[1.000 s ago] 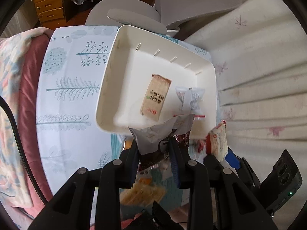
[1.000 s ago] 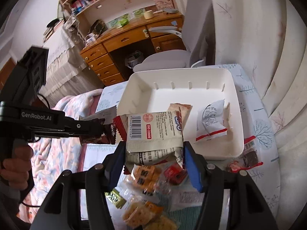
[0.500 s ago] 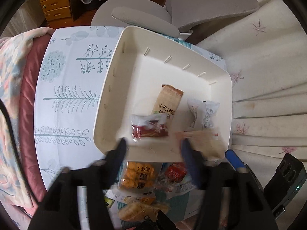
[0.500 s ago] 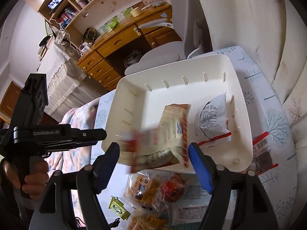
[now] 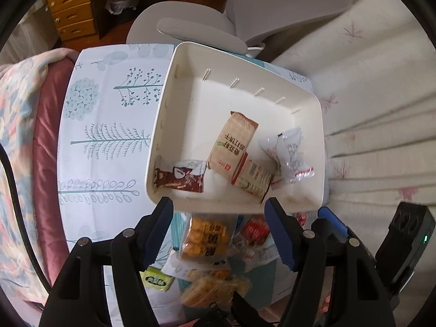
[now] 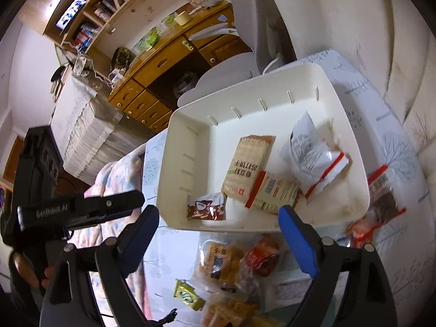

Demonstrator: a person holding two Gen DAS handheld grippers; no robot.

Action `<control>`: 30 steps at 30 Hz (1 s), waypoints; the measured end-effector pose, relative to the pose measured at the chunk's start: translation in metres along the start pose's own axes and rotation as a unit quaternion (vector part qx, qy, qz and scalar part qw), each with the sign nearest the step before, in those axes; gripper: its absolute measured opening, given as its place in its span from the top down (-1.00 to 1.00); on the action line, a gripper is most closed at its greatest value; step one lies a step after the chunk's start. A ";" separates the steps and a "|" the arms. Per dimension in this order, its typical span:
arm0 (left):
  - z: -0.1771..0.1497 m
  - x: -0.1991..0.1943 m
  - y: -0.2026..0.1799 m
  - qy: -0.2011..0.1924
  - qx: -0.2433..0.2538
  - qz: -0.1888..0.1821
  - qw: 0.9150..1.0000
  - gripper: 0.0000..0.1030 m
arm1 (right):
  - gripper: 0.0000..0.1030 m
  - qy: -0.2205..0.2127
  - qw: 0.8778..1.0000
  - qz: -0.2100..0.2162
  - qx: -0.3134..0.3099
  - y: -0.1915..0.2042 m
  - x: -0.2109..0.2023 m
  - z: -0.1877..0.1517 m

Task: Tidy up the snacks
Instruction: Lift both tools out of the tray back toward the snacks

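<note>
**Both tongs empty above the tray – loose snacks remain on the near worktop**

Left tongs (image 5: pixel 218 209) and right tongs (image 6: pixel 218 218) both stand wide apart, nothing between the blue pads. They hang over the near rim of the white tray (image 5: pixel 169 87).

Contents of tray: a tan biscuit packet (image 5: pixel 231 143), a red-edged packet (image 5: pixel 252 177) overlapping its near end, a clear crinkled wrapper (image 5: pixel 288 152) to the right, a dark brown sachet (image 5: pixel 179 177) in the near-left corner.

Still outside, on the tree-print worktop (image 5: pixel 109 136): an orange snack bag (image 6: pixel 218 261), a small red packet (image 6: pixel 263 256), a green sachet (image 6: pixel 188 294), and a red-and-dark packet (image 6: pixel 381 199) just right of the tray.

Judgement: the next pick is from the near pile. The wrappers are thin, glossy film – slippery and crushable. Recommend closing on a crimped seam or flat edge, taking one packet at a time, since the pile overlaps. The tray's smooth rigid walls leave open floor at far left for placing.
</note>
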State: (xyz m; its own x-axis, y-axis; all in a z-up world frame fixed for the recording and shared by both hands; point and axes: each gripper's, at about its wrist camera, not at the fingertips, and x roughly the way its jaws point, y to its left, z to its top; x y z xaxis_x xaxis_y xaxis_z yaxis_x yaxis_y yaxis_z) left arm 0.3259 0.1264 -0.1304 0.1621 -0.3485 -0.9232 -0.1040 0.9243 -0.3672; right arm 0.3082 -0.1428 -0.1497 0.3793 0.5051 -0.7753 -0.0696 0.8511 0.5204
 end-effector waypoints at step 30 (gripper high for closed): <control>-0.139 -0.042 0.063 0.052 0.190 0.001 0.980 -0.32 | -0.81 -0.047 0.978 -0.041 0.199 0.041 -0.041 -0.186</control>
State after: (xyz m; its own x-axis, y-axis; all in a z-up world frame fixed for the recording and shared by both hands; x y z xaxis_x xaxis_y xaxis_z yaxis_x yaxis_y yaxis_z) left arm 0.1759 0.1780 -0.1310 0.0590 -0.3416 -0.9380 0.2715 0.9097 -0.3142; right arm 0.1185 -0.1016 -0.1632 0.4522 0.4061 -0.7941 0.3230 0.7554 0.5702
